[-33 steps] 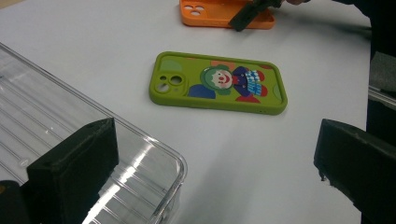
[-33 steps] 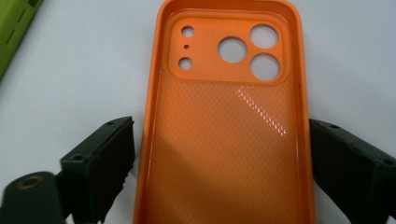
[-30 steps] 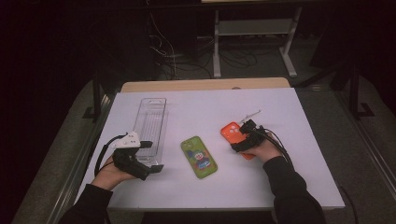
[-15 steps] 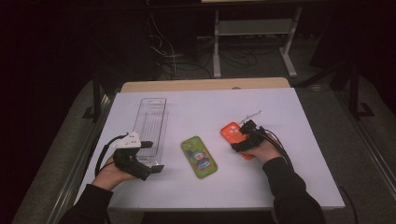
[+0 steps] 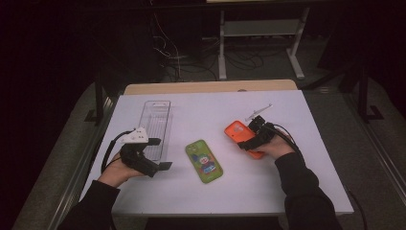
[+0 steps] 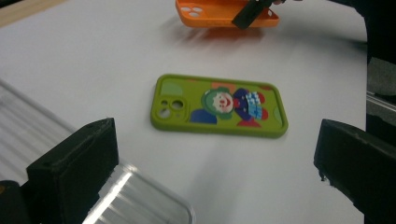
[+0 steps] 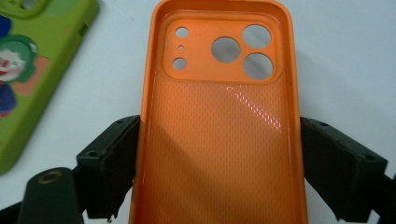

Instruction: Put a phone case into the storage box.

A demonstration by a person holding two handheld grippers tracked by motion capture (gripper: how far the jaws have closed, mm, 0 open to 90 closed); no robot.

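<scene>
Right tongs [image 7: 219,177] clamp orange case [image 7: 219,116] | left tongs [image 6: 210,168] wide, empty | green case [image 6: 217,106] beside

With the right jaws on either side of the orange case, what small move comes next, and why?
Probably lift a little. The right gripper has its jaws against both long edges of the orange case, whose far end in the left gripper view already looks raised off the table. The left gripper is open.

The high view looks forward and down over the whole counter [image 5: 287,124] from above, while each gripper view sits low and close, sharing the green phone case [image 6: 218,106] and, probably tilted off the surface, the orange case [image 7: 219,121].
</scene>
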